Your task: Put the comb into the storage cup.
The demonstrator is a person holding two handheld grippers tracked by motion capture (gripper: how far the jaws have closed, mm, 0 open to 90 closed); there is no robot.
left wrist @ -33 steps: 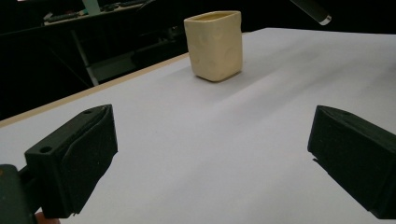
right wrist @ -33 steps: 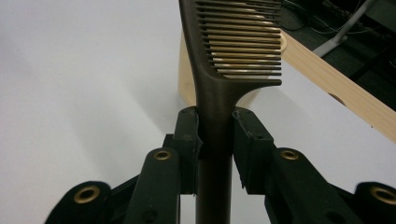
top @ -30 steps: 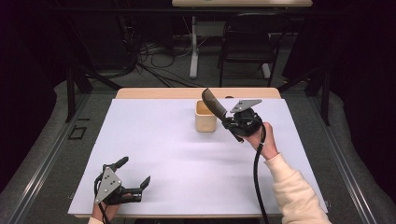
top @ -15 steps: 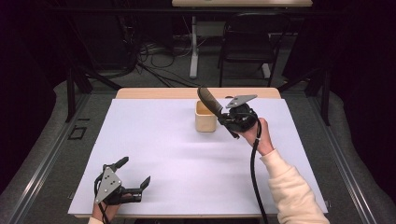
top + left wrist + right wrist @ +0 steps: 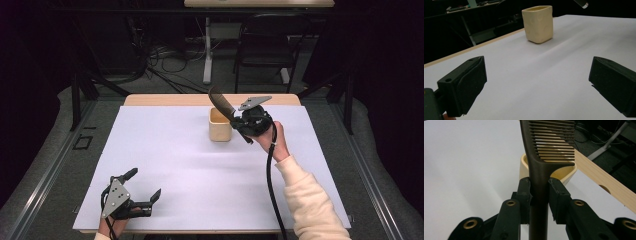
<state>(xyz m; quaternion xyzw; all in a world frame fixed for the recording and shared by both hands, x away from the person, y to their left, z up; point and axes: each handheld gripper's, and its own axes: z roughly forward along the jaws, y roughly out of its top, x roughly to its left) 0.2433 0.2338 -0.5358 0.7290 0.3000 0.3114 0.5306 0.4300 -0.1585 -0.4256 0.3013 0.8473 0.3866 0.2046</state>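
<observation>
1. The table (image 5: 165, 165), covered in a white sheet, carries one thing: a cream cup (image 5: 220, 125) standing upright toward the twelve o'clock side of the sheet, a little right of centre.
2. The cup's mouth is open and, seen in the right gripper view, its inside looks bare, so the job of putting something in it is judged not yet done.
3. The right gripper (image 5: 243, 123) hovers just at the cup's three o'clock, held up off the sheet by the person's hand, its jaws clamped on the handle of a dark comb (image 5: 541, 170).
4. The comb slants up toward eleven o'clock, its toothed end above the cup's rim; picking up is done, and what remains looks like lowering it in and letting go.
5. The left gripper (image 5: 137, 197) rests far off at the table's seven o'clock corner, jaws spread wide with nothing between them, taking no part for now.
</observation>
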